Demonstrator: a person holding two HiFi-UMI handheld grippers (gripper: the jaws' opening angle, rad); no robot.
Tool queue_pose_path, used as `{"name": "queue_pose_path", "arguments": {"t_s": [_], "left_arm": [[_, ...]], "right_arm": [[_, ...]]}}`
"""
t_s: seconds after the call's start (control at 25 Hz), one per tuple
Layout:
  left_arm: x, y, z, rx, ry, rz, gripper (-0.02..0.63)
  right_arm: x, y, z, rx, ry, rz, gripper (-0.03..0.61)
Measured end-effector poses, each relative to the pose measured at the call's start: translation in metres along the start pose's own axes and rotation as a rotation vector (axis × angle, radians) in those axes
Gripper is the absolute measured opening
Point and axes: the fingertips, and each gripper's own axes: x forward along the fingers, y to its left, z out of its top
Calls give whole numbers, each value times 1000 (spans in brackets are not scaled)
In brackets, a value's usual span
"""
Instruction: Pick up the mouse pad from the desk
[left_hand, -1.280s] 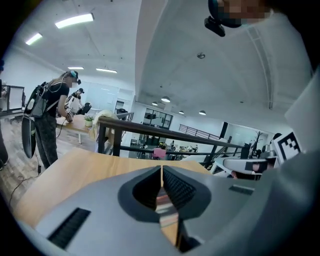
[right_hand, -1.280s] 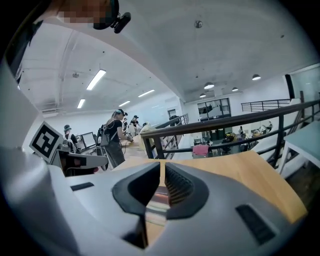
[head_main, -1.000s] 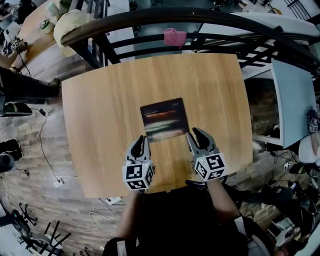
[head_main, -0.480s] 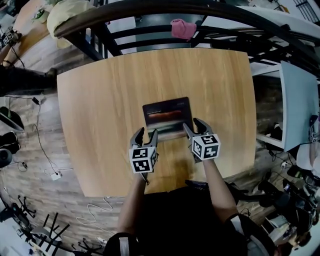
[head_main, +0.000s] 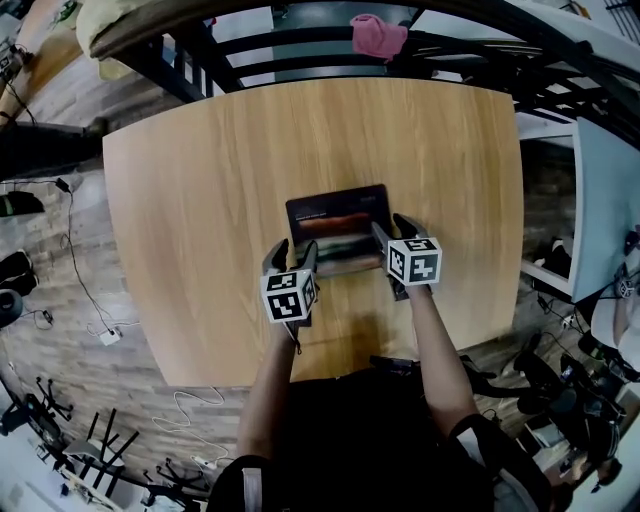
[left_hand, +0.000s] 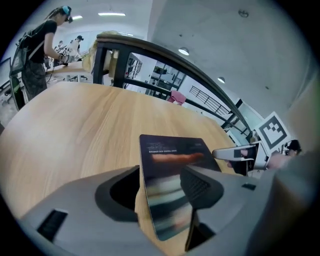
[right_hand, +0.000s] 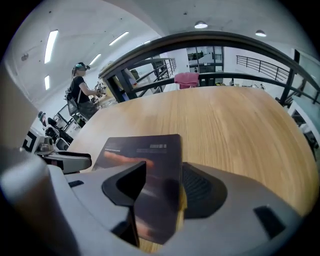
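Note:
A dark mouse pad (head_main: 338, 225) with a reddish streak lies flat in the middle of the wooden desk (head_main: 200, 180). My left gripper (head_main: 292, 256) is at the pad's near left corner and my right gripper (head_main: 394, 233) at its right edge. In the left gripper view the pad's (left_hand: 172, 160) left edge runs between the jaws of the left gripper (left_hand: 160, 175), which are opening and not pressing on it. The right gripper view has the right gripper (right_hand: 162, 172) astride the pad's (right_hand: 145, 152) right edge, its jaws also opening, pads clear of it.
A black railing (head_main: 300, 30) with a pink cloth (head_main: 378, 35) on it runs behind the desk. A white table (head_main: 600, 190) stands at the right. Cables lie on the floor (head_main: 60, 300) to the left. A person (left_hand: 37, 50) stands far behind.
Both grippers have come down and forward from the desk's near side to the pad's near corners. Their jaws have spread, the left from shut, and now straddle the pad's edges.

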Motion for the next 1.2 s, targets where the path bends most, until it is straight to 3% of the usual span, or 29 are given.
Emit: {"name": "queue_pose_path", "arguments": {"t_s": [0.24,0.72,1.2], "left_arm": [[12,2,-9,0,57,18,255],[16,2,-10,11,63,39,261],[17,1,-12,37,80,26,270]], "right_arm": [[12,-1,-12,-4,73,-10,219],[14,9,-15,-15,93,-7,219],[20,42,-25,-37,114,50,219]]}}
